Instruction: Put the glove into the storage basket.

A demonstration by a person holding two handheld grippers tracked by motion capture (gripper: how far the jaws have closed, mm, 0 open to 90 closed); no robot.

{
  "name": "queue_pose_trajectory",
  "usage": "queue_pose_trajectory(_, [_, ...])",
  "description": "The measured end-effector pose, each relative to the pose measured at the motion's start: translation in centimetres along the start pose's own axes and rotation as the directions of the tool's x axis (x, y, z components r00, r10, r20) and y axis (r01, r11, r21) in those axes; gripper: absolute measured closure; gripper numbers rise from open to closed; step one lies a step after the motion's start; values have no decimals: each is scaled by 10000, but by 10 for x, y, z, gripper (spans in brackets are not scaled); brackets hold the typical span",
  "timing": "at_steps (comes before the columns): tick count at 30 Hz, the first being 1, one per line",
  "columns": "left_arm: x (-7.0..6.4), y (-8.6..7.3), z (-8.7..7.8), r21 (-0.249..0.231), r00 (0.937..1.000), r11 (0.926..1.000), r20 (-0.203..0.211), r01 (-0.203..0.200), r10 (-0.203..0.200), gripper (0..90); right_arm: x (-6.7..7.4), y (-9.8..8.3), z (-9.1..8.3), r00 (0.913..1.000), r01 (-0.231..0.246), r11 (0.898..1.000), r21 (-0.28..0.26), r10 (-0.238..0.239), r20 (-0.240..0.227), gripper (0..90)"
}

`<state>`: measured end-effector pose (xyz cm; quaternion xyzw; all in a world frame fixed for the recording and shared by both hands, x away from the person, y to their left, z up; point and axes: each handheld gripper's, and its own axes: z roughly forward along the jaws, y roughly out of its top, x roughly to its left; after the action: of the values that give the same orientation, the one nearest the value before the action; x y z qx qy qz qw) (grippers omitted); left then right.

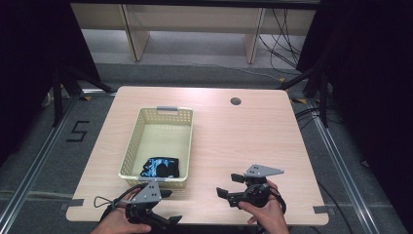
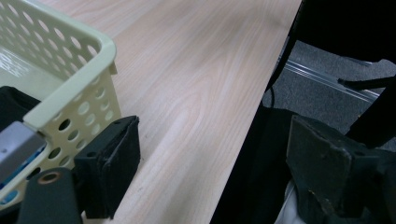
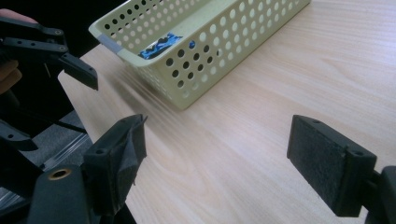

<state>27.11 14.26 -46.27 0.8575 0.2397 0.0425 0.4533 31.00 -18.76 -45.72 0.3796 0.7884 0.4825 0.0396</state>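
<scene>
A pale yellow perforated basket (image 1: 128, 155) stands on the left half of the wooden table (image 1: 234, 141). A black and blue cloth item (image 1: 159, 167) lies in its near end, and its blue shows over the rim in the right gripper view (image 3: 161, 43). My left gripper (image 1: 170, 207) hangs at the table's front edge just below the basket (image 2: 70, 77). Its jaws are wide apart with nothing between them (image 2: 217, 168). My right gripper (image 1: 230, 185) hovers low over the table to the right of the basket (image 3: 201, 51), open and empty (image 3: 219, 158). The left gripper's fingers (image 3: 74, 67) show beyond it.
A round cable hole (image 1: 235, 101) sits near the table's far edge. Grey tape marks the front corners (image 1: 321, 209). The table's front edge (image 2: 243, 135) drops to a dark floor with metal rails (image 1: 29, 170). Wooden furniture legs (image 1: 253, 39) stand behind the table.
</scene>
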Motion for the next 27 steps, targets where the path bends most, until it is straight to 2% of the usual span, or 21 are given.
queue_pose_trajectory(1, [1,-1,0,151,10000,9999,-18,-78,79,171,2,-2,1,9996,-248,9997,-65,247,-163,204])
queue_pose_trajectory(2, [1,-3,1,84,10000,9999,9,-83,82,171,0,-2,1,9999,47,9999,-124,-48,-141,204])
queue_pose_trajectory(3, [2,-4,2,238,9999,9996,16,-130,130,170,2,-3,1,9993,-307,9995,38,308,-195,203])
queue_pose_trajectory(4, [2,-5,3,237,9999,9997,74,-103,101,170,3,-4,0,9991,-410,9991,81,411,-116,202])
queue_pose_trajectory(5, [2,-7,3,321,9999,9994,105,-114,110,170,1,-5,0,9999,-95,10000,-8,94,-121,202])
queue_pose_trajectory(6, [3,-8,4,383,9997,9990,98,-236,233,170,4,-6,0,9990,-420,9990,116,422,-156,202])
queue_pose_trajectory(7, [2,-9,5,392,9999,9992,82,-88,85,170,2,-6,0,9998,-168,9998,66,168,-100,202])
queue_pose_trajectory(9, [2,-12,7,391,9999,9991,98,137,-141,170,0,-8,0,9999,-22,10000,79,24,-142,201])
queue_pose_trajectory(10, [2,-13,7,457,9999,9989,83,73,-77,170,3,-9,0,9993,-353,9993,122,354,-146,201])
queue_pose_trajectory(13, [3,-15,9,528,9999,9985,117,-115,109,170,2,-12,0,9999,-60,9999,144,62,-142,199])
queue_pose_trajectory(15, [2,-16,10,512,10000,9987,86,1,-5,170,4,-13,0,9994,-281,9993,249,285,-196,198])
queue_pose_trajectory(16, [1,-17,11,479,9997,9986,81,227,-231,170,2,-13,0,9998,91,9997,245,-87,-162,198])
queue_pose_trajectory(18, [2,-19,11,627,9999,9980,64,85,-90,170,4,-15,0,9999,-97,9995,308,101,-129,196])
queue_pose_trajectory(19, [1,-20,12,539,9998,9984,13,187,-188,169,5,-17,0,9999,-123,9994,326,127,-112,195])
queue_pose_trajectory(21, [2,-21,13,545,10000,9985,-23,-39,40,169,5,-19,0,9999,-52,9993,383,58,-150,195])
queue_pose_trajectory(22, [2,-21,13,517,10000,9987,-51,9,-6,169,4,-19,0,9999,110,9990,436,-105,-119,194])
queue_pose_trajectory(23, [3,-21,13,536,9999,9985,-41,-124,126,168,6,-20,0,9999,-25,9988,497,34,-169,194])
queue_pose_trajectory(24, [3,-22,14,467,10000,9989,13,-44,44,167,5,-21,0,9999,113,9989,452,-109,-82,194])
queue_pose_trajectory(25, [3,-22,13,505,9999,9987,8,-107,107,167,5,-21,-1,9999,41,9985,551,-32,-165,194])
queue_pose_trajectory(26, [3,-22,13,525,9999,9985,-65,-125,129,166,4,-22,-2,9996,240,9981,565,-230,-174,195])
queue_pose_trajectory(27, [3,-23,13,500,9999,9987,-126,-30,36,165,6,-23,-2,9999,23,9988,498,-15,-145,194])
